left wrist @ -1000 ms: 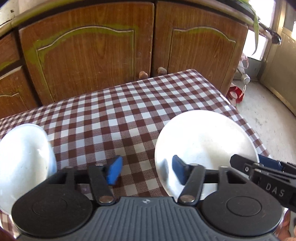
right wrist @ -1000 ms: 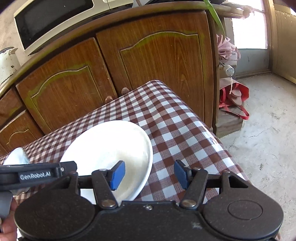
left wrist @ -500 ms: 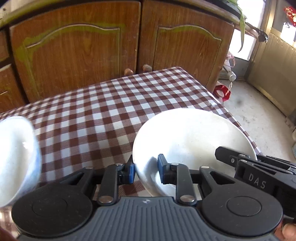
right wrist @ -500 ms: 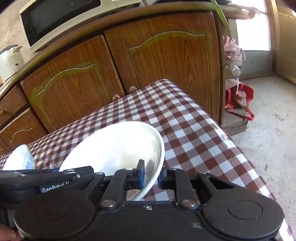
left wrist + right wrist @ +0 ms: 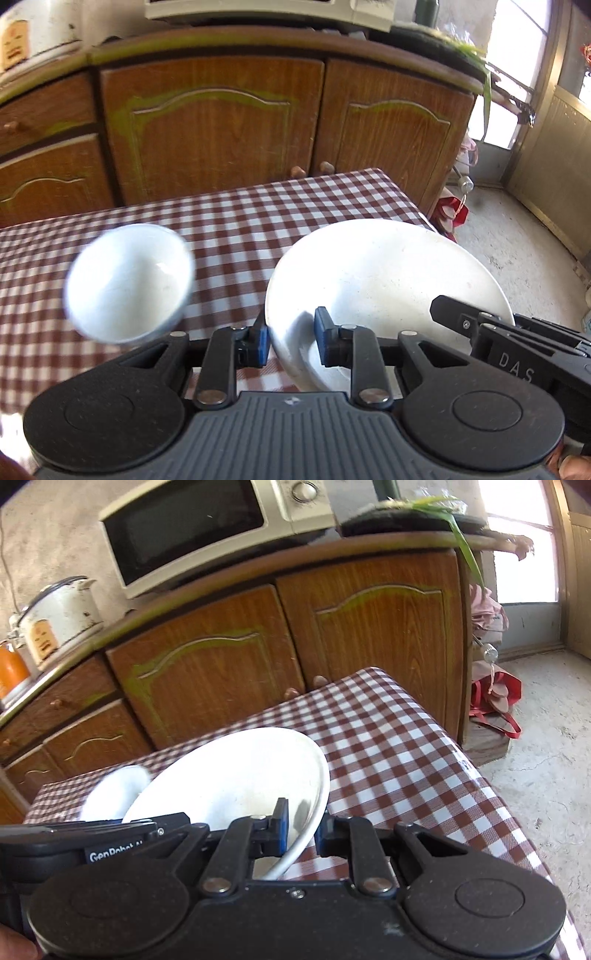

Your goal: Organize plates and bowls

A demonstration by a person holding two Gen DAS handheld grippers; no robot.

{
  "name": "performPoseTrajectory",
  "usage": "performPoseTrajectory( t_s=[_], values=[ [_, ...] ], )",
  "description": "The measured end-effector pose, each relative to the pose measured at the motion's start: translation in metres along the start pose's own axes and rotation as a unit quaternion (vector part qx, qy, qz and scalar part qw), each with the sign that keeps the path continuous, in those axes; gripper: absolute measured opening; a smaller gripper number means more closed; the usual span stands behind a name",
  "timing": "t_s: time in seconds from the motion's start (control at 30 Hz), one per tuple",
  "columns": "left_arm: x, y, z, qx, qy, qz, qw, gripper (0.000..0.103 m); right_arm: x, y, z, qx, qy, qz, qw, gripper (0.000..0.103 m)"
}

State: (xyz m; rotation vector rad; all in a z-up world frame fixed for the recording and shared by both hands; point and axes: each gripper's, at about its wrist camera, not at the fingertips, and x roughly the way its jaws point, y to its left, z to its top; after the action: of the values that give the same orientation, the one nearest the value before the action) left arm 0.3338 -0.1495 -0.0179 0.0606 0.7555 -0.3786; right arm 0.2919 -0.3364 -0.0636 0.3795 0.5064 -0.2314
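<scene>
Both grippers, left (image 5: 291,341) and right (image 5: 301,827), just clamped opposite rims of our round white ceramic plate (image 5: 384,280); it's now lifted off the checked tablecloth (image 5: 229,221), ready for stacking.

Smaller bowl (image 5: 127,282) motion-blurred in left view, mostly hidden behind plate (image 5: 236,775) in right view.

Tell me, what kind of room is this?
Most likely a home kitchen. A silver microwave oven and a white rice cooker sit on a counter above brown wooden cabinet doors, and a table with a red-and-white checked cloth stands in front of them.
</scene>
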Motion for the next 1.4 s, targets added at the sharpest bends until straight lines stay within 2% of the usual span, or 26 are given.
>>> performPoseTrajectory(
  t_s=[0.23, 0.63, 1.4],
  values=[
    [-0.049, 0.012, -0.011, -0.012, -0.01, 0.018, 0.9997, 0.025, -0.044, 0.034, -0.006, -0.014, -0.005, 0.017, 1.0, 0.019],
    [-0.109, 0.034, -0.032, -0.036, -0.025, 0.046, 0.998, 0.026, -0.099, 0.082, -0.023, -0.041, -0.006, 0.044, 0.998, 0.019],
    [-0.191, 0.077, -0.074, -0.062, -0.044, 0.102, 0.9919, 0.026, -0.155, 0.155, -0.06, -0.072, 0.001, 0.091, 0.993, 0.019]
  ],
)
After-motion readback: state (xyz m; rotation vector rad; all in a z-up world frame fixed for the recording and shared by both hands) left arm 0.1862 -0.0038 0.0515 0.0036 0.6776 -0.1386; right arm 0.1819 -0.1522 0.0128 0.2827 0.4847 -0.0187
